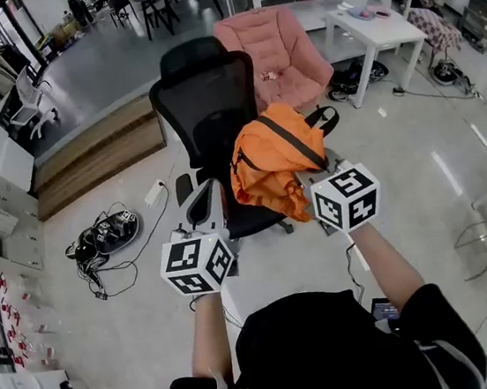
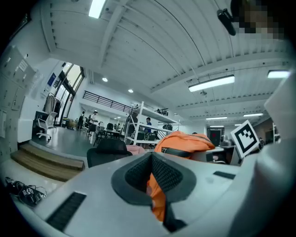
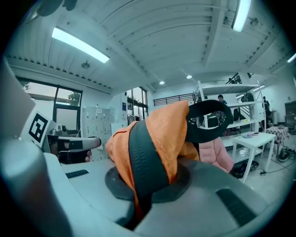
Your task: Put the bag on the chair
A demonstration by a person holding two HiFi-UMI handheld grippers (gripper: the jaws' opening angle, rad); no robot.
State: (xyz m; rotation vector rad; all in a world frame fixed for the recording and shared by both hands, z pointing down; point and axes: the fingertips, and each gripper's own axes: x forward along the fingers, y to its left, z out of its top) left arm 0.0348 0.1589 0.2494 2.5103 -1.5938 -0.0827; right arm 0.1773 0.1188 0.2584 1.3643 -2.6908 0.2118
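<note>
Floor in pale grey (image 1: 136,328) is seen across most of the head view. A black mesh office chair (image 1: 208,114) is placed at upper centre, with a pink padded armchair (image 1: 276,51) just behind it and a white desk (image 1: 375,28) at upper right. An orange fabric bag (image 1: 271,163) with black straps is held up at the centre of the frame, over the right part of the chair's seat; whether the seat is touched cannot be told. The left tool (image 1: 209,202) is closed on a fold of the orange fabric (image 2: 157,194). The right tool (image 1: 320,179) is clamped on fabric and a black strap (image 3: 147,162). A tangle of black cables (image 1: 107,238) is seen at centre left.
</note>
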